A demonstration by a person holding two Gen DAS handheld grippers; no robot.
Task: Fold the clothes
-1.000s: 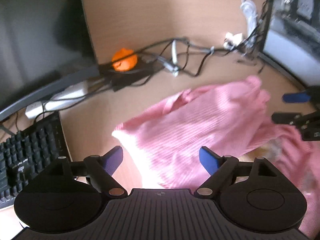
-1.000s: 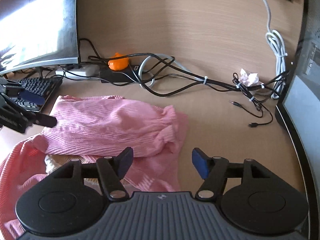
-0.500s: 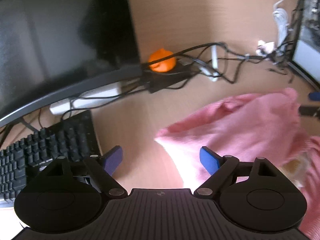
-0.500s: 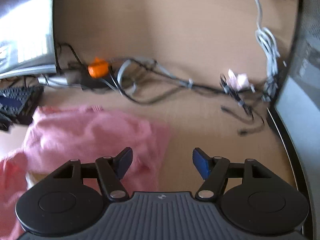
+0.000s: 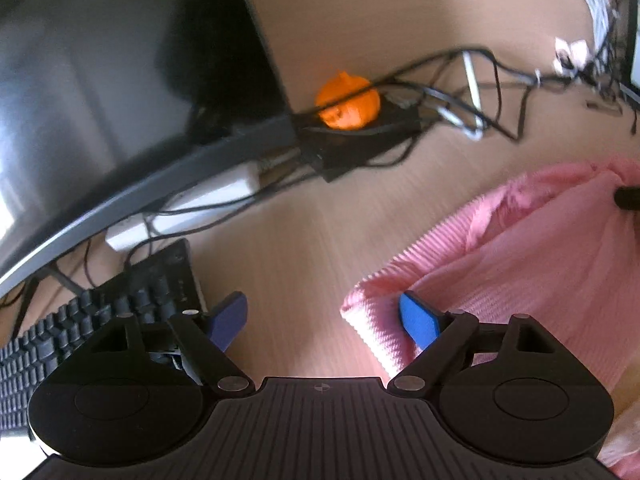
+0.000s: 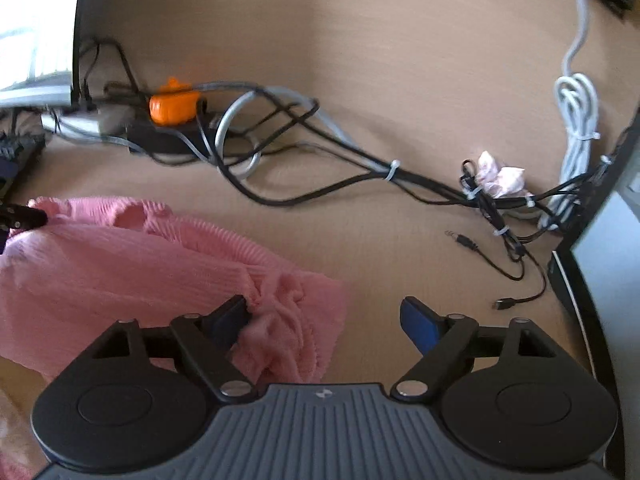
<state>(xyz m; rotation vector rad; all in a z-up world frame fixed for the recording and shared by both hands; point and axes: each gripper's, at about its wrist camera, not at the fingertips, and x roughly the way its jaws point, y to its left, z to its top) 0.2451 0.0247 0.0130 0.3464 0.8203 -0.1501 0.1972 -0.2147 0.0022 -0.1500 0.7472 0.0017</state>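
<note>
Lying on the wooden worktop (image 6: 400,40), the pink ribbed garment (image 6: 120,264) was spread loosely, with rumpled folds at its near corner. In the right wrist view, the right hand-held gripper (image 6: 328,320) was over that rumpled corner; its jaws were opening, the left finger touched the bunched cloth and some of the cloth lay between the two fingers, but the pads did not press on it. The right finger stood over bare wood. In the left wrist view, the left hand-held gripper (image 5: 320,318) had its jaws wide apart and held nothing. Its right finger was over the ribbed edge of the pink ribbed garment (image 5: 520,264), while its left finger was over the corner of a black keyboard (image 5: 100,320); between them mostly bare wood was seen. A dark finger tip of the other gripper appeared at the far edge of the cloth in each view. Behind the garment, a tangle of black cables (image 6: 320,168) ran across the worktop, and a small orange pumpkin figure (image 6: 174,104) sat on a black power strip (image 6: 168,140). A dark monitor (image 5: 120,80) stood on the left side, with a white adapter (image 5: 200,208) under it. A crumpled tissue (image 6: 500,176) lay among the cables, near a coiled white cable (image 6: 576,120).
</note>
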